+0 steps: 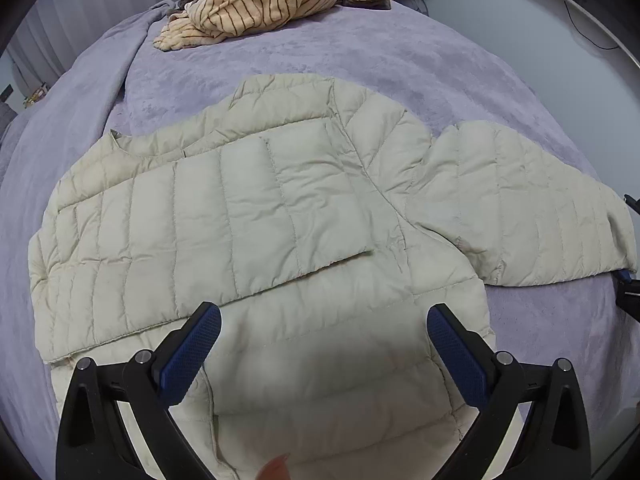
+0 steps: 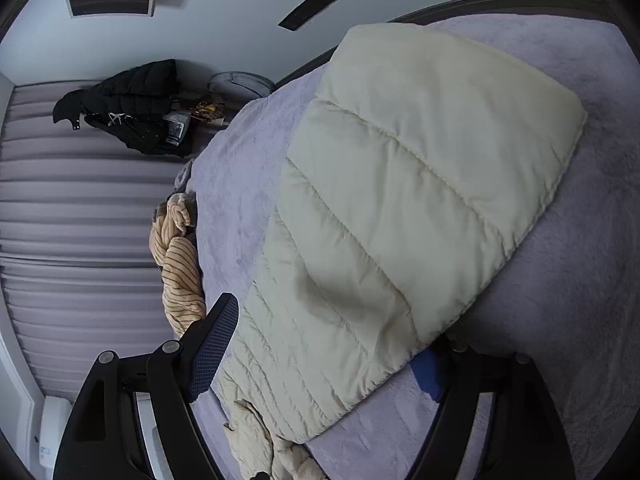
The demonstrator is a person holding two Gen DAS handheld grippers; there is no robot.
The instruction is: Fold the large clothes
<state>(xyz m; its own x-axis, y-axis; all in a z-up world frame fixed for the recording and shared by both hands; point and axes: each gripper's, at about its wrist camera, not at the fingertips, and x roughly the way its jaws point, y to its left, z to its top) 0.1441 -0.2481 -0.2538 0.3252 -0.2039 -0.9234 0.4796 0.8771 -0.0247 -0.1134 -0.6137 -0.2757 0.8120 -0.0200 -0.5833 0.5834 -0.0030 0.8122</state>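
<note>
Lies spread on the bed (image 1: pixel 400 52): cream jacket (image 1: pixel 256 200), 1 sleeve (image 1: pixel 520 200) out sideways. Spread wide over its hem, gripping nothing: left tongs (image 1: pixel 324 356). Wide apart around that sleeve, not pressing: right tongs (image 2: pixel 332 364).

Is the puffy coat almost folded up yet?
Not yet. One sleeve is already folded across the cream jacket. The other sleeve lies spread on the purple blanket. The right gripper is open around it. Folding it and the body is left.
</note>
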